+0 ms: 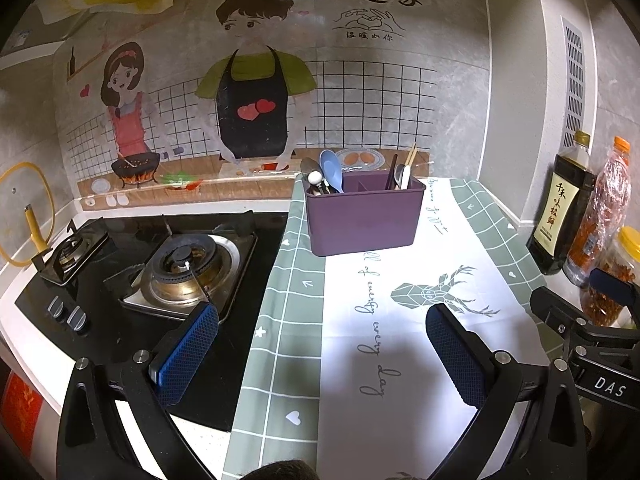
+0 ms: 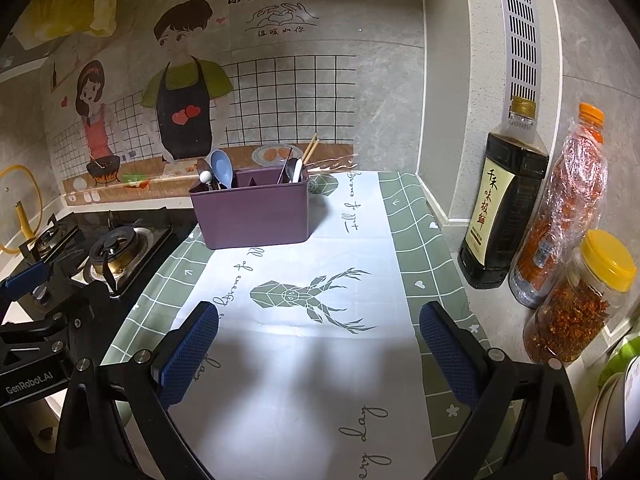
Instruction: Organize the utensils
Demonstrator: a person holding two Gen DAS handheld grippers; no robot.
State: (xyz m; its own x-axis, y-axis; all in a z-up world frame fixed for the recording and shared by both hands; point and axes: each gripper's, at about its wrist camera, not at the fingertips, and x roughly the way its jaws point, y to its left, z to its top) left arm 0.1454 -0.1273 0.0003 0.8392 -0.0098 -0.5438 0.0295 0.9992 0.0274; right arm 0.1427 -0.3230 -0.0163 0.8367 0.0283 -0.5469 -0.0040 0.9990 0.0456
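Note:
A purple utensil holder stands at the back of the counter on a white and green cloth. Its left compartment holds a blue spoon and metal spoons; its right compartment holds chopsticks and a spoon. The holder also shows in the right wrist view, with the blue spoon and chopsticks. My left gripper is open and empty, well in front of the holder. My right gripper is open and empty above the cloth.
A gas stove lies left of the cloth. A dark sauce bottle, a bottle of red chilli and a yellow-lidded jar stand along the right wall. A yellow-rimmed lid leans at far left.

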